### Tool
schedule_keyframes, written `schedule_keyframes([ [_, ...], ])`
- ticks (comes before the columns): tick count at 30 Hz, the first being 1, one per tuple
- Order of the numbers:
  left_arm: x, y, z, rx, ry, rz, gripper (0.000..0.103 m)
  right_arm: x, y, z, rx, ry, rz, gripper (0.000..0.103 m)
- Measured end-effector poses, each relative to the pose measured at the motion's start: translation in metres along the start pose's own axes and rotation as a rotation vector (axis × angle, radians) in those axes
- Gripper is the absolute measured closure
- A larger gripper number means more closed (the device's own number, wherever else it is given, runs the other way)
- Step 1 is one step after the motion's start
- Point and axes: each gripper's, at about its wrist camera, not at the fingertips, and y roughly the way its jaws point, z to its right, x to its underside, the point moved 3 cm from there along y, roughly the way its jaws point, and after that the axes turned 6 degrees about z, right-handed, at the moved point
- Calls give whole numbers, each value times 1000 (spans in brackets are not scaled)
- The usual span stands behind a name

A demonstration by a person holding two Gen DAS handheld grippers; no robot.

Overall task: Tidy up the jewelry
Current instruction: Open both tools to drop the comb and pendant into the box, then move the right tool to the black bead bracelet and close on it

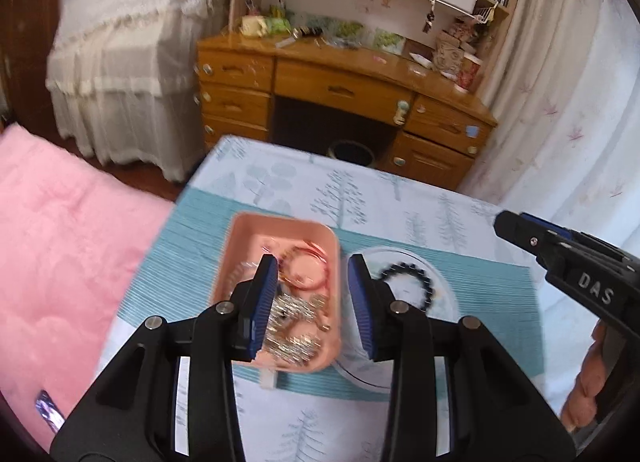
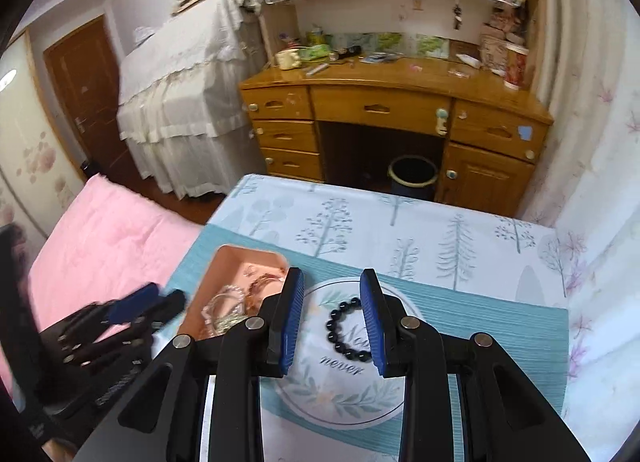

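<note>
Hovering above table [image 2: 400,230]: left gripper [image 1: 312,298] over pink tray [image 1: 240,262], right gripper [image 2: 330,318] over black bead bracelet [image 2: 346,332]; fingers apart, grasping nothing, ready to sort.

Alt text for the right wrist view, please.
Open, empty right tongs hover above a black bead bracelet lying on a round plate. A pink tray of jewelry sits left of it.

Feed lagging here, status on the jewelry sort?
Left gripper and right gripper open, empty, above the table. Black bead bracelet alone on round plate; rest piled in pink tray. Nothing in the way.
</note>
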Motion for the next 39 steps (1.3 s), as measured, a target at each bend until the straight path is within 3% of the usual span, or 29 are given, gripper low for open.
schedule_keyframes([
  [8, 23, 30, -7, -82, 35, -45, 70, 32, 62, 51, 115, 89, -180, 74],
  [19, 51, 96, -26, -84, -1, -144, 70, 72, 127, 74, 182, 120, -332, 73],
  [28, 65, 116, -22, -76, 8, -179, 70, 93, 176, 80, 170, 132, -361, 70],
  [31, 69, 118, -20, -73, 12, -185, 70, 95, 181, 71, 209, 73, -339, 70],
  [34, 71, 119, -18, -71, 14, -187, 70, 98, 183, 57, 214, 1, -309, 87],
  [39, 75, 112, -15, -67, 28, -177, 70, 103, 177, 44, 215, -42, -269, 89],
])
